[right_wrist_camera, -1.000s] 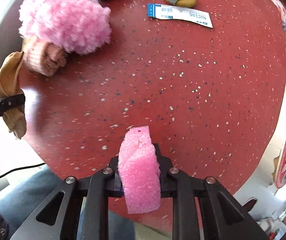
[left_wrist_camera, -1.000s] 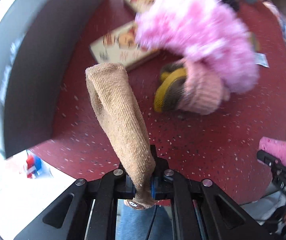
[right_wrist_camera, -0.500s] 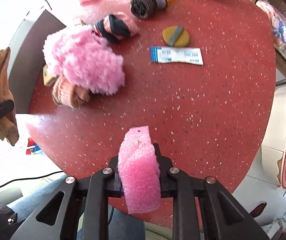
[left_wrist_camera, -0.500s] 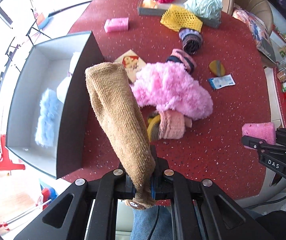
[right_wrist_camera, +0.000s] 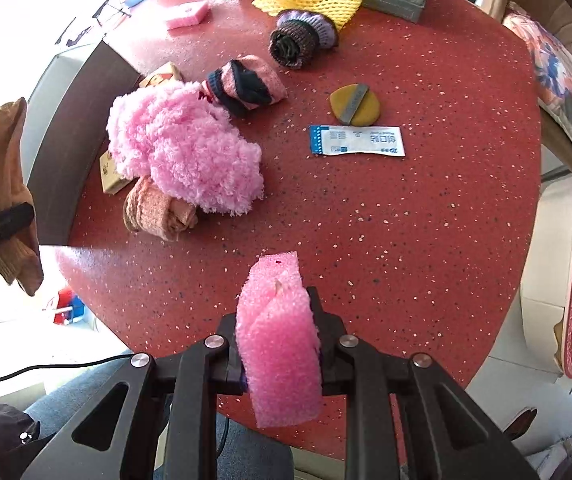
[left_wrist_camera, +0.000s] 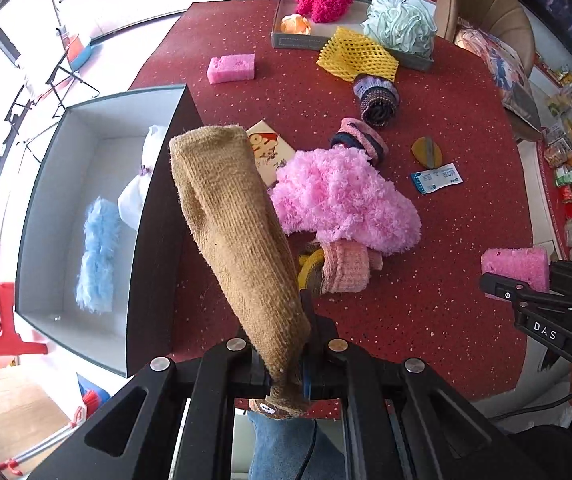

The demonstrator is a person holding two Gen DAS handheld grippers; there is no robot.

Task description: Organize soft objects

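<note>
The left tool [left_wrist_camera: 286, 364] is clamped on a tan knitted sock [left_wrist_camera: 233, 232], which stands up out of its jaws. The right tool [right_wrist_camera: 279, 354] is clamped on a pink foam sponge [right_wrist_camera: 279, 336], squeezed in at the middle. Both tools point down over the red speckled bench [right_wrist_camera: 426, 220].

Taking the grey open box [left_wrist_camera: 61, 152] at the bench's left edge as the landmark: the sock hangs just beside its near right wall, not yet over the opening. A pale blue fluffy piece [left_wrist_camera: 95, 256] and a white cloth [left_wrist_camera: 135, 196] already lie inside. The sponge hangs well to the right of the box, above the bench's near edge. A fluffy pink bundle [right_wrist_camera: 183, 148] and a rolled peach sock [right_wrist_camera: 157, 210] lie on the bench just right of the box.

Risks, as I judge them: the sock is held only by its end, so it could snag the box wall or slip free. The sponge, squashed, could spring out of the jaws.
</note>
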